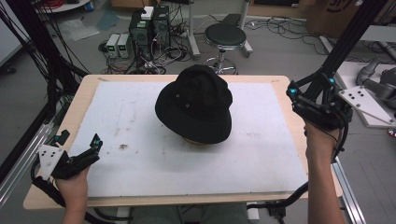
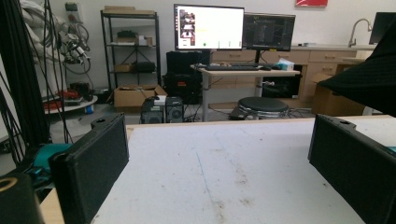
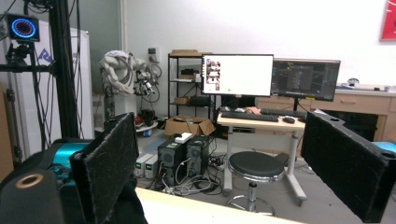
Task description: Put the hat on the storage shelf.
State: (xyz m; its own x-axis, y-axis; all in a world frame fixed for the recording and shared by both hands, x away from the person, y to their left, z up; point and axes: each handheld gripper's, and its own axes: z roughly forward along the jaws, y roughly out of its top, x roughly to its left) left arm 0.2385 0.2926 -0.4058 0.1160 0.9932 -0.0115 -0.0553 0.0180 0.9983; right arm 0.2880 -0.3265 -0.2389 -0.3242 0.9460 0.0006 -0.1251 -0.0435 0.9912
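Sitting near the middle of the white mat (image 1: pixel 140 154), a little toward its far edge, the black bucket hat (image 1: pixel 196 105) rests crown up on a tan object barely visible beneath its brim. The left gripper (image 1: pixel 95 142) hovers low over the mat's near left corner, jaws spread with nothing between them. The right gripper (image 1: pixel 293 95), raised off the table's (image 1: pixel 289 121) right edge, is likewise spread wide and holds nothing.
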